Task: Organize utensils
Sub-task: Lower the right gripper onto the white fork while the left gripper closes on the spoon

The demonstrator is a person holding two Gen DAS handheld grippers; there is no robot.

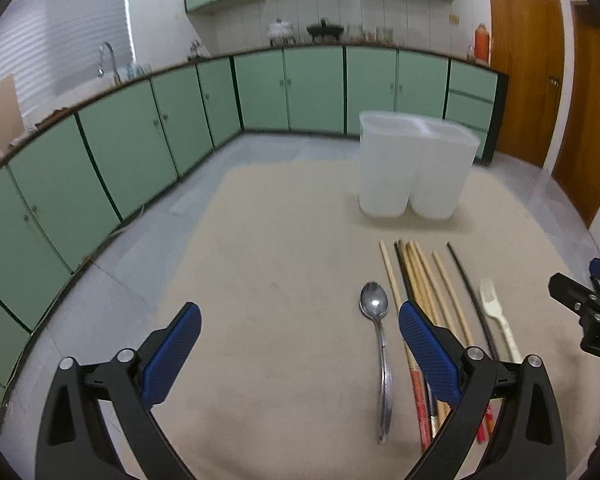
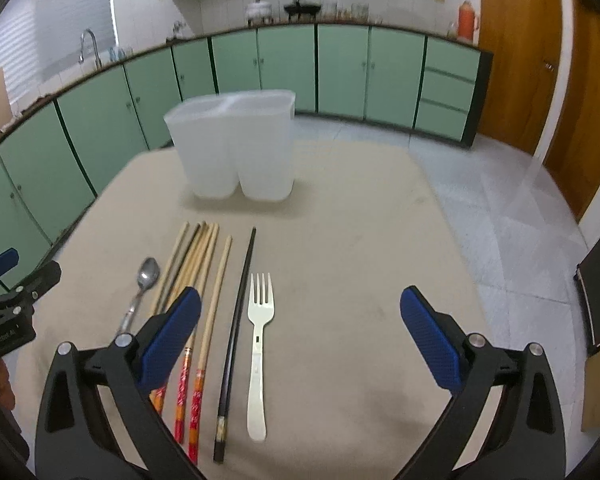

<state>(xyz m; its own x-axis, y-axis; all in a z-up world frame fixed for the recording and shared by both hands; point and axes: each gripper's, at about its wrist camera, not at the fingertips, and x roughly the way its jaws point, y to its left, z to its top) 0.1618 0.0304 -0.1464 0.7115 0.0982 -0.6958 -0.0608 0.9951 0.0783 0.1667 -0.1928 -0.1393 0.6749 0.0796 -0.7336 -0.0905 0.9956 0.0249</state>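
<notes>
Nothing put away yet. Shiny metal spoon, bunch of wooden chopsticks, thin black chopstick and cream plastic fork all lying in a row mid-surface. White two-cup plastic holder near the far edge, seemingly empty. Left gripper and right gripper: jaws wide apart, holding nothing.

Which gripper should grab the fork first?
Probably right. The white fork lies between the right gripper's open jaws, handle toward it. The left gripper is open too, but the spoon lies between its jaws instead.
</notes>
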